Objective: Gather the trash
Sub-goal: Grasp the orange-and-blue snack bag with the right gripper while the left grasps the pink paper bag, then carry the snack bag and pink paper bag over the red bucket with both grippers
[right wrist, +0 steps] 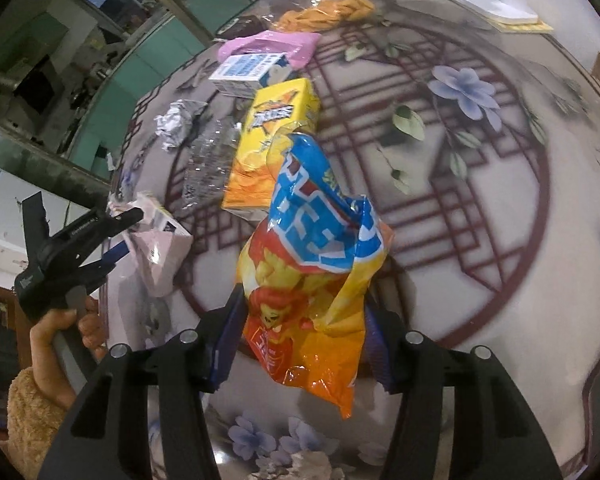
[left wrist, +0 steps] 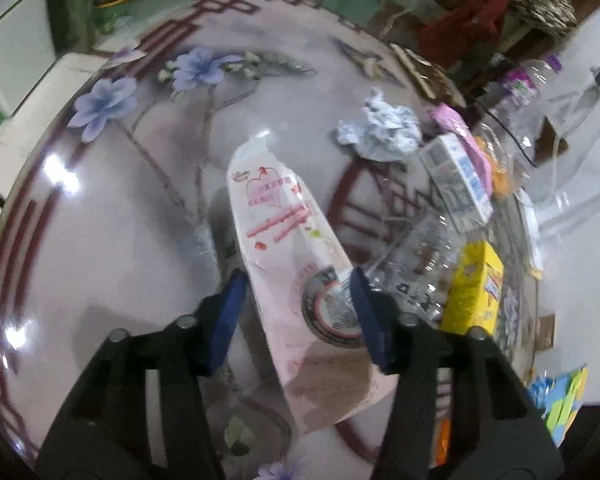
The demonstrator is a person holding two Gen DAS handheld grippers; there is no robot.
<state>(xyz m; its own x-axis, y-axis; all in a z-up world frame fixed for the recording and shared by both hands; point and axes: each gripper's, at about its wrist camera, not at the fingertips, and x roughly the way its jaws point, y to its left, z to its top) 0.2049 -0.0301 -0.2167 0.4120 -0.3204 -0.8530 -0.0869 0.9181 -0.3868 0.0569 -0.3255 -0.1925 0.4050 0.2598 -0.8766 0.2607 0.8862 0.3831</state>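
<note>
While both claws grip litter, left gripper (left wrist: 298, 312) apparently pinching the pink carton (left wrist: 288, 240) (contact blurred), right gripper (right wrist: 304, 340) half-closed on the snack bag (right wrist: 320, 280), lifting comes next.

On the table (right wrist: 480, 272) the snack bag (right wrist: 320, 264) sits between the right gripper (right wrist: 300, 344) fingers, and beyond it lies the juice carton (right wrist: 272, 136), with the milk box (right wrist: 248, 72) farther back. Left of the carton sits the crushed bottle (right wrist: 208, 160), then the crumpled paper (right wrist: 176, 120) (nearer the table's edge). At far left the left gripper (left wrist: 296, 312) straddles the pouch (left wrist: 296, 248), the crushed bottle just to its right.
</note>
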